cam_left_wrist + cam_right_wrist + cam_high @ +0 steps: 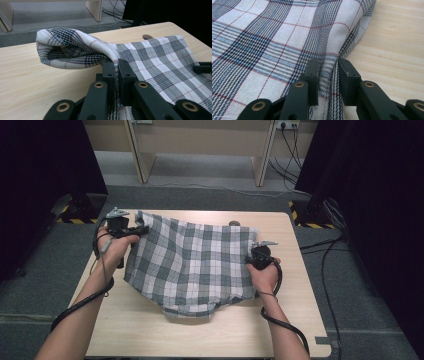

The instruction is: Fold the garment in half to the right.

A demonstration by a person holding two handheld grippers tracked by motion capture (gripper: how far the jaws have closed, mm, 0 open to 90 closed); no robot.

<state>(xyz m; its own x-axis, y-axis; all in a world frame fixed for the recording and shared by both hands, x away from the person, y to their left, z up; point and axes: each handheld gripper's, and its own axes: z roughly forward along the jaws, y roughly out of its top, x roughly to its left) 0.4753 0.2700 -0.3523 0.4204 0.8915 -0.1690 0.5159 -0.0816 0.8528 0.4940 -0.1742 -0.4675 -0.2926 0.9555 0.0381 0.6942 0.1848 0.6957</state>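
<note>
A grey, white and red plaid cloth [190,265] lies spread over the middle of the light wooden table [150,330]. My left gripper [142,229] is at the cloth's far left corner. In the left gripper view its jaws [117,62] are shut on that edge, and the corner of the cloth [75,47] is lifted and curled over. My right gripper [251,261] is at the cloth's right edge. In the right gripper view its jaws [328,63] hold a bunched ridge of the cloth [274,37] between the pads, with bare table to the right.
A small dark round object [234,223] peeks from under the cloth's far edge. Bare table lies in front of the cloth and along its right side. Beyond the table are grey floor, pale desk legs [137,155], loose cables [325,250] and dark curtains on both sides.
</note>
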